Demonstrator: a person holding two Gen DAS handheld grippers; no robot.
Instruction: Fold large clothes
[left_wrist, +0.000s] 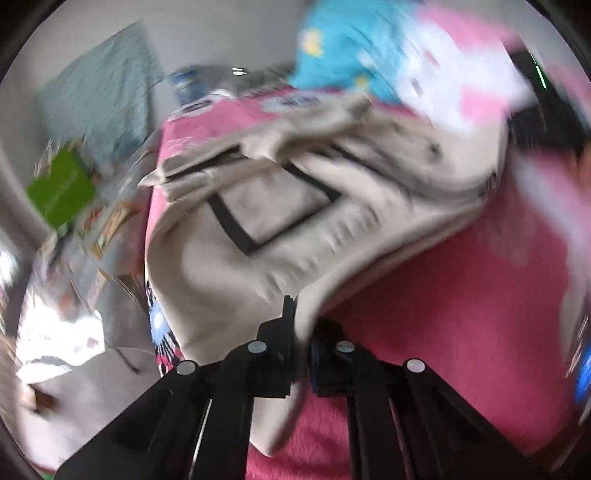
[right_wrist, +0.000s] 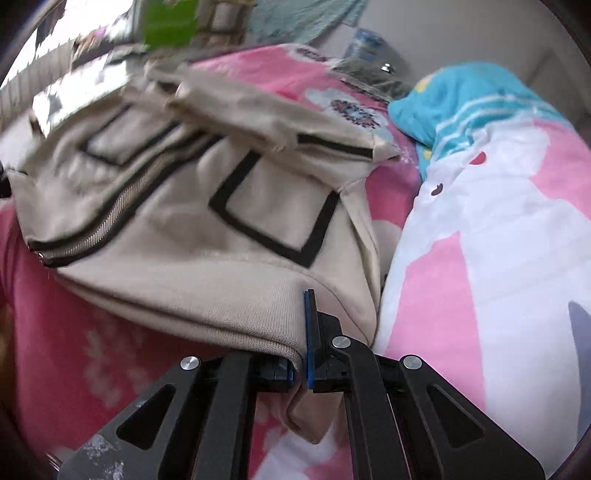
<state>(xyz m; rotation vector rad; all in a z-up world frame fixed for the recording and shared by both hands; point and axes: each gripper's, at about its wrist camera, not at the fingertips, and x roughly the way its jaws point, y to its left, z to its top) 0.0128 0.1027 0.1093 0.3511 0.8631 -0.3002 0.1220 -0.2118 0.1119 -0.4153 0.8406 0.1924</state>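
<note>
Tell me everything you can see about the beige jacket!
The beige jacket looks like soft cotton, with black-outlined square pockets and a metal zipper edged in black. It lies rumpled on a pink blanket. The left gripper and right gripper each pinch its ribbed hem.

The bed (right_wrist: 55, 332) is covered by a pink fleece blanket (left_wrist: 461, 295) with pale flower prints. Ahead of the right tool (right_wrist: 304, 332), a beige zip jacket (right_wrist: 177, 236) with black-outlined pockets lies on the blanket, its hem reaching back to both tools, where it lifts off the pink surface. To the right of that tool lies a pink-and-white printed quilt (right_wrist: 498, 258), and beyond it a turquoise patterned cloth (right_wrist: 461, 99). Motion blur softens the far edge.
</note>
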